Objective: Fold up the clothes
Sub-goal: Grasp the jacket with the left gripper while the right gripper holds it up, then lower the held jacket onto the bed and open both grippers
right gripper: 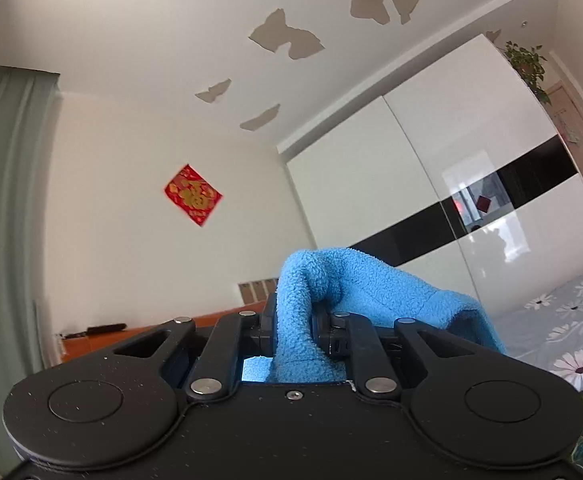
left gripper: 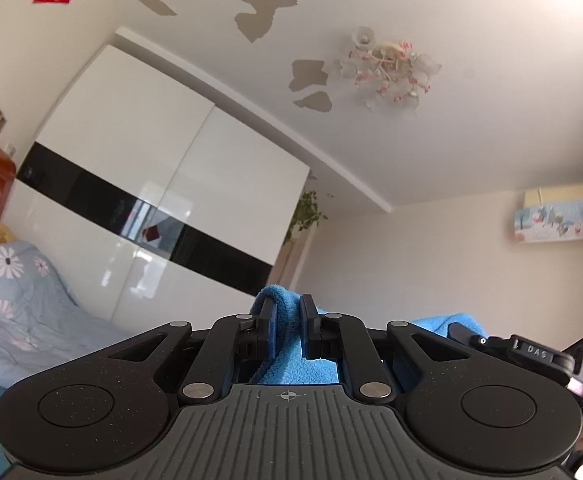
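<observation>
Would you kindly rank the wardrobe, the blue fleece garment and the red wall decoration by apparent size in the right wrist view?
1. wardrobe
2. blue fleece garment, though it lies nearest the camera, so it looks larger than it is
3. red wall decoration

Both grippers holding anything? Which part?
Yes. Left gripper and right gripper each pinch a bunched fold of the blue fleece garment; which part of it cannot be told.

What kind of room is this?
Most likely a bedroom. There is a bed with flowered bedding, a big white wardrobe with sliding doors, and a flower-shaped ceiling lamp. Both grippers hold up a blue fleece.
</observation>
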`<state>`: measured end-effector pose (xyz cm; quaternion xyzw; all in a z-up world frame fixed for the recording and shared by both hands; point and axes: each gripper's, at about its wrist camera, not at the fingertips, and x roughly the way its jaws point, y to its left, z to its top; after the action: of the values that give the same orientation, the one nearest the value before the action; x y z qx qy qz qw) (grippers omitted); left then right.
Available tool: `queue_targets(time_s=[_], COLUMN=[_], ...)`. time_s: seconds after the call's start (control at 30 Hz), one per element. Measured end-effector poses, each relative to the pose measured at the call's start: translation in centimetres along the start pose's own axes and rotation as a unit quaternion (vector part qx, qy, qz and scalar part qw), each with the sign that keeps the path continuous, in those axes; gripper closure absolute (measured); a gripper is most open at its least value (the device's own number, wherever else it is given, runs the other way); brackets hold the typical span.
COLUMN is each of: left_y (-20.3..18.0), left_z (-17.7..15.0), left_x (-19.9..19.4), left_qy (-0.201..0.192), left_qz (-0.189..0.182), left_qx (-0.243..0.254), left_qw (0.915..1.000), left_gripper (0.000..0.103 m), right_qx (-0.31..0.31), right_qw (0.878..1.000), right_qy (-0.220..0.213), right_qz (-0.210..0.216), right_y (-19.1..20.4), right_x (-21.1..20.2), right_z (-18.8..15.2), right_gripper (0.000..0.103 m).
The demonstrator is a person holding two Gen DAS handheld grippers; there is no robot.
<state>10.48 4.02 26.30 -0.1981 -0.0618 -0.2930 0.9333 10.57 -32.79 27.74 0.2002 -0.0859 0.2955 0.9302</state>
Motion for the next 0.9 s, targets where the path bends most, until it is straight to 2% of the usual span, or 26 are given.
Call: queue_targets(time_s=[0.23, 0.33, 0.43, 0.57, 0.67, 0.9], left_y=[0.8, 2.1, 5.0, 12.1, 17.5, 28.2], left_z=[-0.3, -1.5, -3.8, -8.9, -13.3, -21.7], left_x=[-1.9, -1.5, 1.2, 7.5, 12.0, 20.2], left_qy=[0.010, 0.020, 0.050, 0.117, 0.152, 0.237], left_qz=[0.004, 0.018, 0.052, 0.106, 0.140, 0.217], left_qx=[-0.032, -0.034, -0.037, -0.079, -0.094, -0.109], left_qw=[0.9994, 0.9991, 0.9967, 0.9843, 0.9740, 0.9406], left_gripper=[0.094, 0.093, 0.093, 0.093, 0.094, 0.093], right_qx=[0.004, 0.008, 0.022, 0.043, 0.045, 0.077], right_qw=[1.000, 0.999, 0.998, 0.988, 0.979, 0.948], right_qy=[0.009, 0.026, 0.060, 0.130, 0.169, 0.262], right_qz=[0.025, 0.019, -0.009, -0.071, -0.105, -0.164], right_y=[0.4, -1.0, -3.8, -9.0, -12.7, -21.7], right_x=[0.5, 2.2, 5.0, 10.2, 14.2, 23.5], right_z=[0.7, -0.8, -3.3, -8.6, -12.5, -21.7], right_gripper=[0.088, 0.088, 0.088, 0.088, 0.088, 0.088])
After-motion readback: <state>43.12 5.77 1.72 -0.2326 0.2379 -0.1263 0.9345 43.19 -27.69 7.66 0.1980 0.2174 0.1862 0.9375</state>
